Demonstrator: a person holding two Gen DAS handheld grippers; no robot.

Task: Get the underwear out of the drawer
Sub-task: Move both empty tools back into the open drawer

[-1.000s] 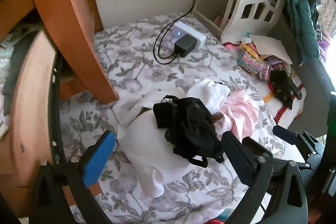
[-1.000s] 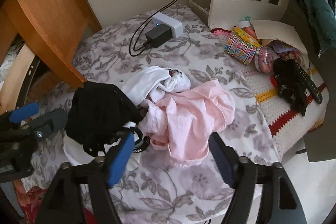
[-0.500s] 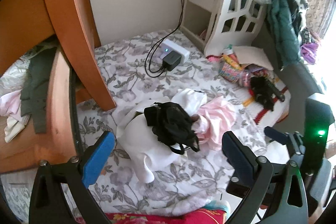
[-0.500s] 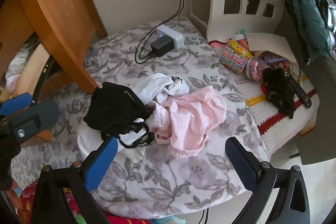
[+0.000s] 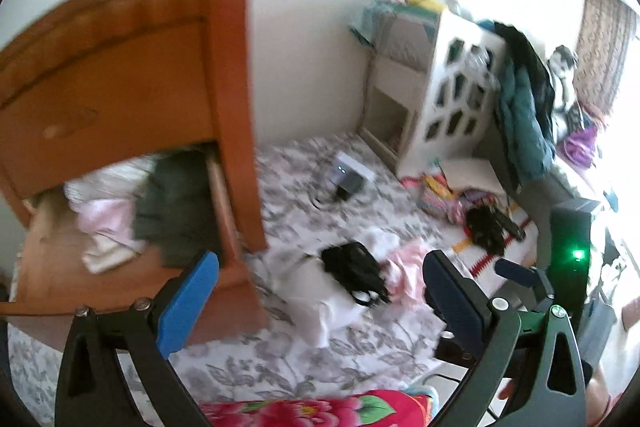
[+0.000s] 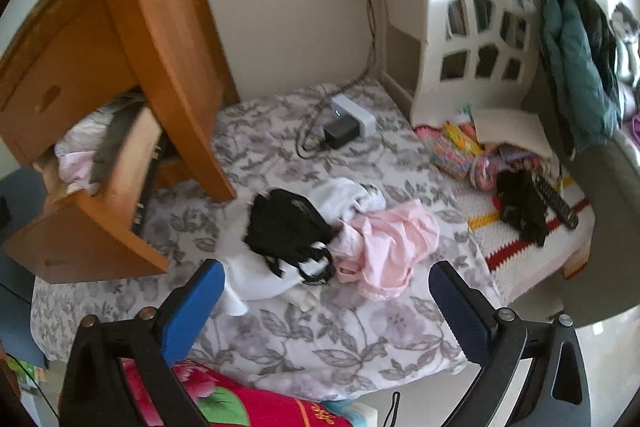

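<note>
A pile of underwear lies on the floral bedsheet (image 6: 360,339): a black piece (image 6: 286,223) (image 5: 354,277) on top of white ones (image 6: 344,197), with a pink piece (image 6: 392,243) (image 5: 408,259) to the right. The wooden cabinet's drawer (image 6: 86,223) (image 5: 104,283) stands pulled out at the left, with pink, white and grey clothes (image 5: 108,223) still inside. My left gripper (image 5: 320,301) is open and held back from the pile. Nothing sits between the fingers of my open right gripper (image 6: 326,311), which is also raised back from the pile.
A white power strip with a black charger (image 6: 346,123) and cable lies near the wall. A white cut-out shelf unit (image 6: 468,27) stands at the back right, a teal jacket (image 6: 576,43) hanging beside it. Toys and a remote (image 6: 556,201) lie on a striped crochet mat. A red floral blanket (image 6: 224,399) covers the near edge.
Both grippers have pulled back and up from the pile, so the bed and the open drawer show more fully. The clothes have not moved. The left view is motion-blurred.
</note>
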